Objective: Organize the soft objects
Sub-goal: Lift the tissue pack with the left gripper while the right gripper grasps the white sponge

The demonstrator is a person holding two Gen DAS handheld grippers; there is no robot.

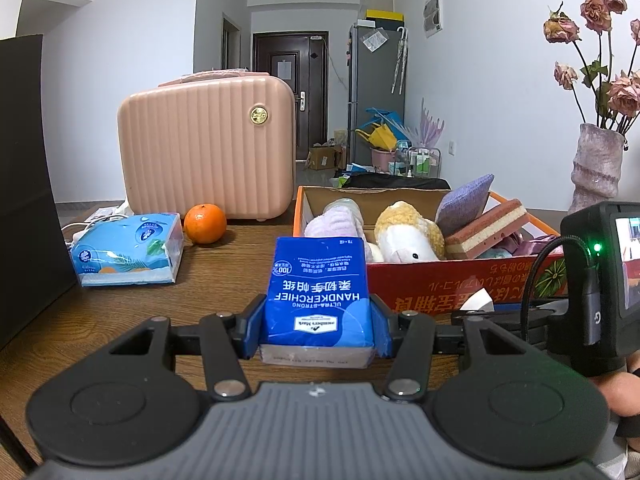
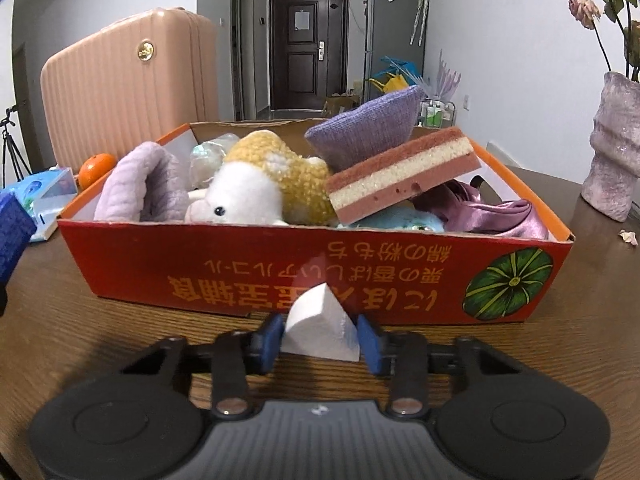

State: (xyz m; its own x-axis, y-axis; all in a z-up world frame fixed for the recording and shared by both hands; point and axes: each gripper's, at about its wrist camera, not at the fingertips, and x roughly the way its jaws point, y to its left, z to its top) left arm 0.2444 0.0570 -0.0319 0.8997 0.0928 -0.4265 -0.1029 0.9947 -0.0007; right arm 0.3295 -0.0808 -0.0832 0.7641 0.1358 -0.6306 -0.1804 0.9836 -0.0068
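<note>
Left gripper: closed on a blue handkerchief pack; the pack is clamped at its near end between the two blue fingers and is held flat above the table, its far end reaching toward the box.

Right gripper: closed on a white wedge-shaped sponge; the sponge is pinched from both sides just in front of the box's red front wall. Whether it rests on the table cannot be told.

Box: an open cardboard box, red outside with yellow lettering and a green pumpkin picture, is set on the table ahead of both grippers.

Box contents: a yellow and white plush toy is seen in the middle, a lilac knitted piece at the left, a purple cloth leaning at the back, a pink and cream layered sponge tilted across the others, shiny purple fabric at the right, and something light blue beneath the layered sponge.

Tissue pack: a light blue soft pack is laid on the table, left of the box.

Orange: placed just beside the tissue pack, in front of the suitcase.

Suitcase: pink and ribbed, stood upright behind the orange.

Vase: mauve, holding dried roses, stood at the right beyond the box.
</note>
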